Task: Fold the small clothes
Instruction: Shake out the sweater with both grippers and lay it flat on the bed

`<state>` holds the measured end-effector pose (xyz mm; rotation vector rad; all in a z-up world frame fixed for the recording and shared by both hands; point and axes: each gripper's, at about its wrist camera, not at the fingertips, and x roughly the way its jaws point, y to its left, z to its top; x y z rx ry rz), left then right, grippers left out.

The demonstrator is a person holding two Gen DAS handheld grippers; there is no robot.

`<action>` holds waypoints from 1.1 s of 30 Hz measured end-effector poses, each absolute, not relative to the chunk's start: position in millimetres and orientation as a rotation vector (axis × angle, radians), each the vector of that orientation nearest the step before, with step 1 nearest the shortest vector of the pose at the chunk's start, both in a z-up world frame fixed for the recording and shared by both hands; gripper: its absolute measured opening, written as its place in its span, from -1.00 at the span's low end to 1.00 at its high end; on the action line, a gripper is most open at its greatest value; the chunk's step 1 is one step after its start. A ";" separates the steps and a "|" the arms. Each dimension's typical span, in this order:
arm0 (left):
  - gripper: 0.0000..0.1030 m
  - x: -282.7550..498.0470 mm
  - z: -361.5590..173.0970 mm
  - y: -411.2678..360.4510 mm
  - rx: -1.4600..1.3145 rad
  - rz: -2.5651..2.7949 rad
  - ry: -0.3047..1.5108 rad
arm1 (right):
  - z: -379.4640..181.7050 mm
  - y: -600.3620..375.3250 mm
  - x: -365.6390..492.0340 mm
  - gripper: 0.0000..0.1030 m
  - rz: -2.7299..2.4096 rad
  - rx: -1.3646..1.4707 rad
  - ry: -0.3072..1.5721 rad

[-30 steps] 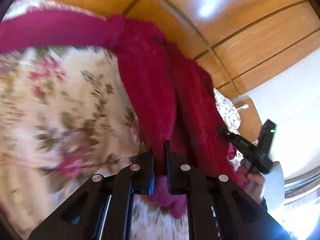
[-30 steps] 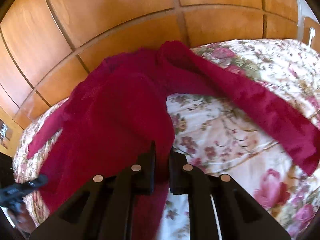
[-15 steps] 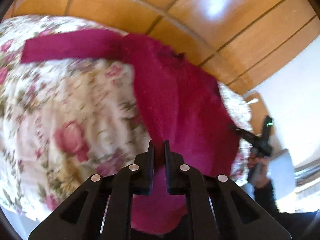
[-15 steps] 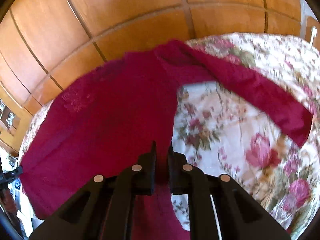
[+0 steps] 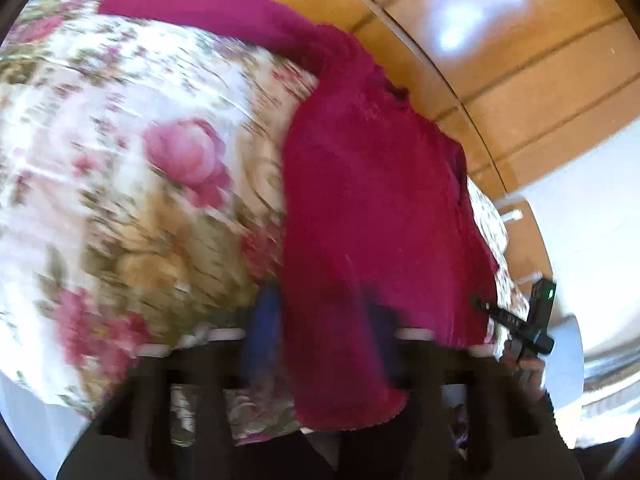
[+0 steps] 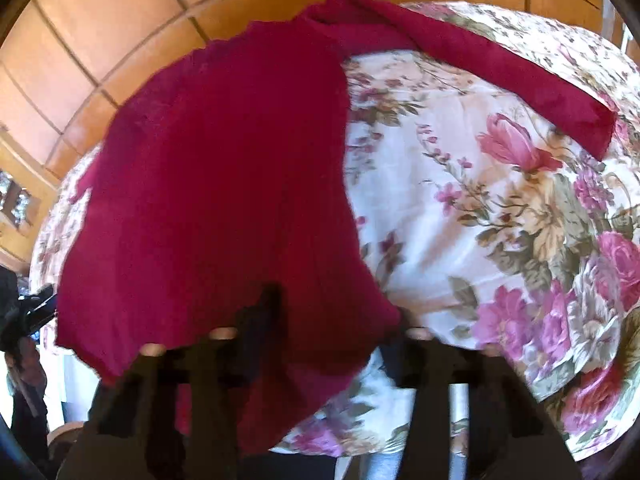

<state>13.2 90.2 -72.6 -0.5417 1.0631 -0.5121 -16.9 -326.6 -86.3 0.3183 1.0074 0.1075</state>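
Lying at frame centre, the red sweater (image 5: 372, 208) might slip, as both blurred hand-held grippers (image 5: 324, 320) (image 6: 332, 320) looked spread apart.

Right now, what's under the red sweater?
The red sweater lies on a floral bedspread, one sleeve stretched across it. Anything beneath the sweater's body is covered.

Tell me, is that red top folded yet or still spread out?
Spread out: the red top lies flat on the floral bedcover, one sleeve stretched sideways.
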 end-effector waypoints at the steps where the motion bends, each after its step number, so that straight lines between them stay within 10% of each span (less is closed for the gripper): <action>1: -0.78 12.4 -70.3 87.2 -0.526 -0.514 1.055 | -83.8 -325.3 -18.3 -0.77 0.124 0.332 1.003; 12: -0.81 -22.9 14.2 76.9 -0.268 -0.563 0.973 | -16.6 -325.6 -58.4 -0.77 0.119 0.197 0.922; 18: -0.73 -22.5 -37.6 109.0 -0.334 -0.379 1.071 | -60.0 -341.3 -64.5 0.13 -0.068 0.136 1.052; 33: -0.72 -11.6 -49.2 81.0 -0.236 -0.330 1.018 | -27.8 -217.1 30.8 0.38 0.119 0.081 0.816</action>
